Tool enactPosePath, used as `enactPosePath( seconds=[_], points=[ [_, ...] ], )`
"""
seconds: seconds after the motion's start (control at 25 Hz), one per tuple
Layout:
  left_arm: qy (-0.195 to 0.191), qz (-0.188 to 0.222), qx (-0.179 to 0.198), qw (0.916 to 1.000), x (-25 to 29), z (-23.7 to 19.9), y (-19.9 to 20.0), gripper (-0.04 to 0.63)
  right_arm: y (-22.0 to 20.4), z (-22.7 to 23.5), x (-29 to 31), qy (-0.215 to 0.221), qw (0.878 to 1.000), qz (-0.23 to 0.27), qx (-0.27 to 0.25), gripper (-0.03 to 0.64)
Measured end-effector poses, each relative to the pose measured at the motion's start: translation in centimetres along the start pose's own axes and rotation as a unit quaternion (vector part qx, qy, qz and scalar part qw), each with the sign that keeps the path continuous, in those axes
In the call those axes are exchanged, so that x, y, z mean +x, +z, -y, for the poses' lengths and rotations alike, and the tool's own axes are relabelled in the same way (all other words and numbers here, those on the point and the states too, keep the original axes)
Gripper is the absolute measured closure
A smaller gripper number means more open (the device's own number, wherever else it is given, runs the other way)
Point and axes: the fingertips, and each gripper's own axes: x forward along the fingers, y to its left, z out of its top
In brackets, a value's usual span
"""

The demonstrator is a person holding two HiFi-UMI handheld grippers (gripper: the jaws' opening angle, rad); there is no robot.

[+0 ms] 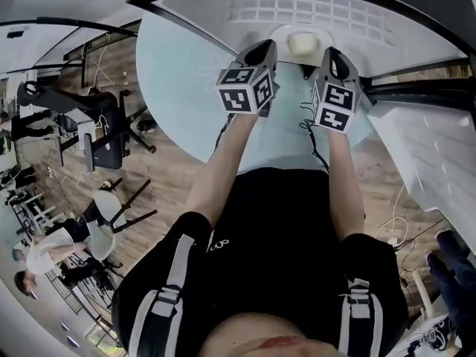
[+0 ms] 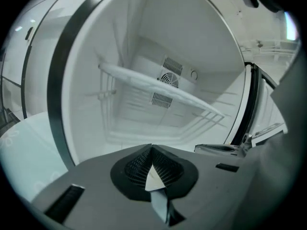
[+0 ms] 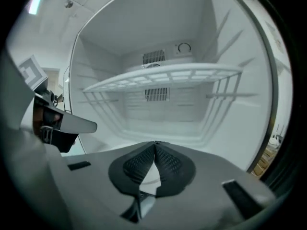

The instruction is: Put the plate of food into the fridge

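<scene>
Head view: plate of food [image 1: 301, 43] sits just beyond both tools, seemingly set down inside fridge [image 1: 201, 6]. My left tool [image 1: 262, 49] and right tool [image 1: 334, 55] are both pinched closed, empty. Placing looks done. Next: back out level, clear of plate and wire shelf [image 3: 163, 75].

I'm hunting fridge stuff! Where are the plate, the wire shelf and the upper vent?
plate [image 1: 280, 34]: head view, bare left rim.
wire shelf [image 3: 163, 75]: right gripper view, middle of its front.
upper vent [image 3: 153, 57]: right gripper view, middle of its slats.
</scene>
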Motion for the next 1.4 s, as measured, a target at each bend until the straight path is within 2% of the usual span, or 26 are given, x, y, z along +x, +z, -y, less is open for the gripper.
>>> enactPosePath(
  seconds=[0.28, 0.52, 0.68, 0.88, 1.0, 1.2, 1.4],
  points=[
    [-0.024, 0.095, 0.040, 0.9944, -7.1, 3.8, 4.0, 0.592, 4.6, -2.8, -6.1, 0.020, 0.997, 0.070, -0.016, 0.611],
    [-0.059, 0.171, 0.028, 0.9831, -13.8, 5.2, 6.1, 0.592, 8.0, -6.4, -12.2, 0.049, 0.991, 0.126, -0.012, 0.612],
    [-0.076, 0.192, 0.055, 0.9769, -17.7, 7.2, 5.8, 0.592, 10.1, -8.8, -17.3, 0.079, 0.982, 0.170, 0.026, 0.612],
    [-0.092, 0.220, 0.078, 0.9681, -22.5, 10.0, 4.9, 0.592, 10.7, -11.3, -23.9, 0.082, 0.976, 0.200, 0.007, 0.614],
    [-0.101, 0.224, 0.086, 0.9654, -24.7, 10.7, 3.9, 0.592, 9.4, -11.7, -26.5, 0.073, 0.977, 0.199, 0.024, 0.614],
    [-0.107, 0.235, 0.084, 0.9626, -27.0, 11.0, 3.2, 0.592, 8.0, -12.7, -27.8, 0.078, 0.979, 0.186, 0.021, 0.614],
    [-0.100, 0.244, 0.085, 0.9608, -28.3, 10.4, 3.7, 0.592, 8.2, -15.6, -27.7, 0.104, 0.977, 0.186, 0.012, 0.614]
  ],
)
